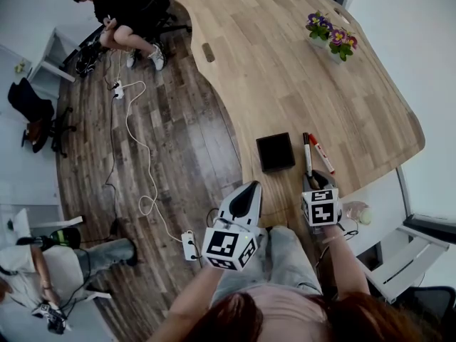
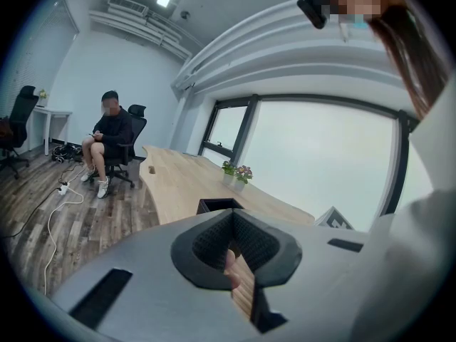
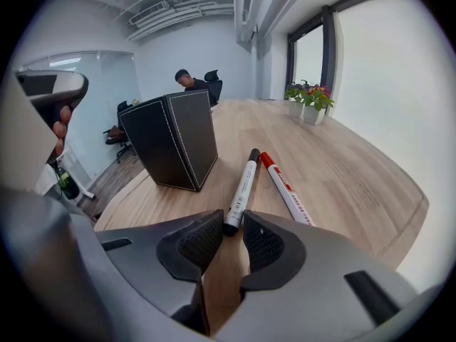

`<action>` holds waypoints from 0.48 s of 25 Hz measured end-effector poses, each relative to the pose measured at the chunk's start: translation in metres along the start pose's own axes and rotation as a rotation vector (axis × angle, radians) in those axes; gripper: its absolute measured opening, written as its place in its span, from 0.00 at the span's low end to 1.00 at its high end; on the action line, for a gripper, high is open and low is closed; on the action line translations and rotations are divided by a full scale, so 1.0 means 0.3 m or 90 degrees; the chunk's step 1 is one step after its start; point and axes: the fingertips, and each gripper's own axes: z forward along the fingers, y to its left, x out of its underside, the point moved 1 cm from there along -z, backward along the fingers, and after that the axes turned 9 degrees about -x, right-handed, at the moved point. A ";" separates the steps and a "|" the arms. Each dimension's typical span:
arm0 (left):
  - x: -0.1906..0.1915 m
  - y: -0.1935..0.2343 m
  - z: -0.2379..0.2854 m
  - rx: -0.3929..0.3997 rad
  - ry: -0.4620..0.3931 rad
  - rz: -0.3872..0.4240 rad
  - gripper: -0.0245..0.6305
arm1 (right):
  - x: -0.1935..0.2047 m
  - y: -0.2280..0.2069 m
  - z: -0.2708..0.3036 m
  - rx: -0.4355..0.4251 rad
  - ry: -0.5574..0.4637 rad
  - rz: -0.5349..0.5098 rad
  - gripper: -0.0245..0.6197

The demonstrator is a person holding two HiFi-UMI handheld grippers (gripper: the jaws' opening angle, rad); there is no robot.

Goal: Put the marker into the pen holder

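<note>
Where table [image 1: 285, 70] front edge curves in, right gripper [image 1: 311, 180] [image 3: 233, 226] sits low, jaws narrowly apart, near end of black marker [image 1: 308, 155] [image 3: 242, 187] in gap, unclamped. Red marker [image 1: 322, 154] [image 3: 285, 187] just beside it. Holder [image 1: 275, 152] [image 3: 174, 140] upright to their left, near edge; bare wood beyond. Left gripper [image 1: 246, 194] [image 2: 231, 218] off table, jaws together, empty

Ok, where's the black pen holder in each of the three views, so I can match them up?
Head view: the pen holder is just right of centre, near the table edge, left of the markers.
Left gripper view: only its top shows, centre, just above the left claw.
Right gripper view: large, left of centre.
Shared landmark: the flower pots further along the table.
</note>
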 end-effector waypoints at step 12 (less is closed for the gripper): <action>0.007 0.017 -0.018 -0.003 0.001 -0.003 0.04 | 0.001 0.004 -0.013 0.004 -0.014 0.025 0.14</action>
